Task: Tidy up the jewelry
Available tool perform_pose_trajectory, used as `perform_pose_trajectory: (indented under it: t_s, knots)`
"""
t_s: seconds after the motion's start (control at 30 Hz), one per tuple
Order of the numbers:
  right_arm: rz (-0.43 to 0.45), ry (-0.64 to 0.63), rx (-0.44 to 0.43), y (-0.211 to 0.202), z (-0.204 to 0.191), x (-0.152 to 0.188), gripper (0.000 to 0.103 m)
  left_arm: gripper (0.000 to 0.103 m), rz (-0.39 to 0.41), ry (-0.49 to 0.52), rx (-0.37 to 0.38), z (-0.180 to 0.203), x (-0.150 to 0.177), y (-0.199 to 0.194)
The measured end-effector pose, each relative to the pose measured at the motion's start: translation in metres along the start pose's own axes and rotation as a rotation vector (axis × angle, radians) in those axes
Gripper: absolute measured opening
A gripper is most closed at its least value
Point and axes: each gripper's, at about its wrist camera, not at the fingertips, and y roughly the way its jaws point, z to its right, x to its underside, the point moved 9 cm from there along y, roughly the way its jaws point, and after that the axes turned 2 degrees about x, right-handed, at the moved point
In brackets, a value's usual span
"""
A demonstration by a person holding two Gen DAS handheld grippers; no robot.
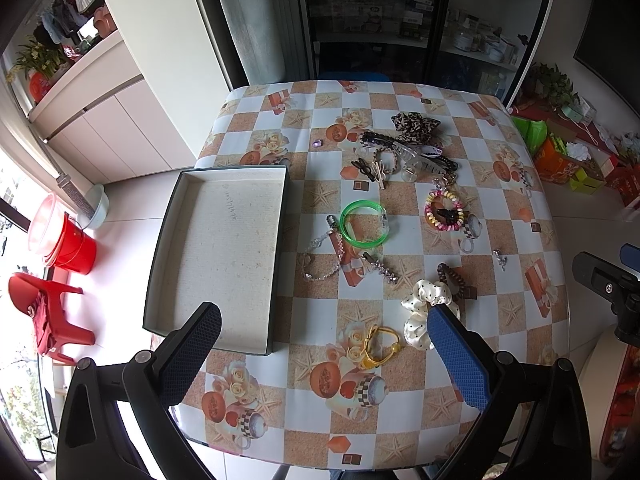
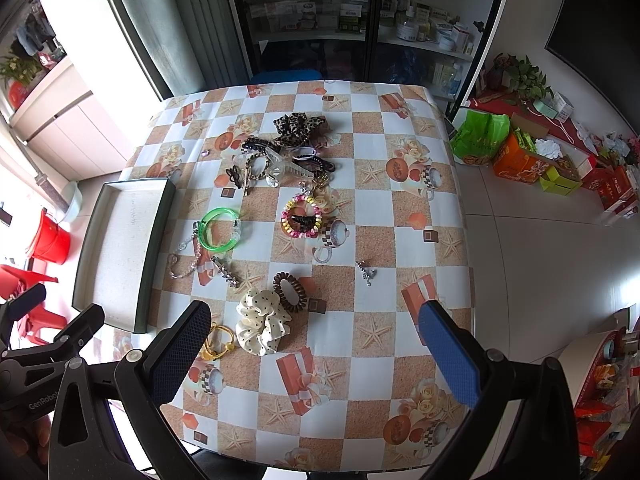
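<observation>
An empty dark-rimmed tray (image 1: 160, 240) (image 2: 156, 240) lies at the table's left edge. Loose jewelry and hair pieces are scattered right of it: a green bangle (image 1: 363, 227) (image 2: 221, 229), a crystal bead chain (image 1: 324, 264) (image 2: 184, 260), a yellow hair tie (image 1: 380, 347) (image 2: 218, 344), a cream dotted scrunchie (image 1: 424, 312) (image 2: 262, 320), a brown spiral tie (image 2: 289, 291), a pink-yellow spiral tie (image 1: 444, 211) (image 2: 302, 216), and a heap of clips with a leopard bow (image 1: 414, 124) (image 2: 298, 124). My left gripper (image 1: 324, 334) hovers open above the near table edge. My right gripper (image 2: 314, 330) is open too, holding nothing.
The table wears a checkered cloth (image 1: 500, 184) with a drop on all sides. A small silver charm (image 2: 366, 272) lies alone at right. A red bucket (image 1: 74, 248) and red stool (image 1: 48, 312) stand on the floor at left; boxes and bags (image 2: 516, 152) sit at right. A glass cabinet (image 2: 320, 12) stands behind.
</observation>
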Motion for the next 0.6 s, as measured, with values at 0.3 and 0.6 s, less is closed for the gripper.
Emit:
perform_pose_trajectory:
  t_s: [0.3,0.6]
  knots:
    - [-0.002,0.001,0.0,0.0012,0.0002,0.0002,0.103,0.103,-0.002,0.0,0.0,0.0,0.0004,0.0002]
    - [-0.029,0.028,-0.01,0.0088,0.0063,0.0032,0.103,0.103,-0.035,-0.009,0.013,-0.004,0.0053,0.0081]
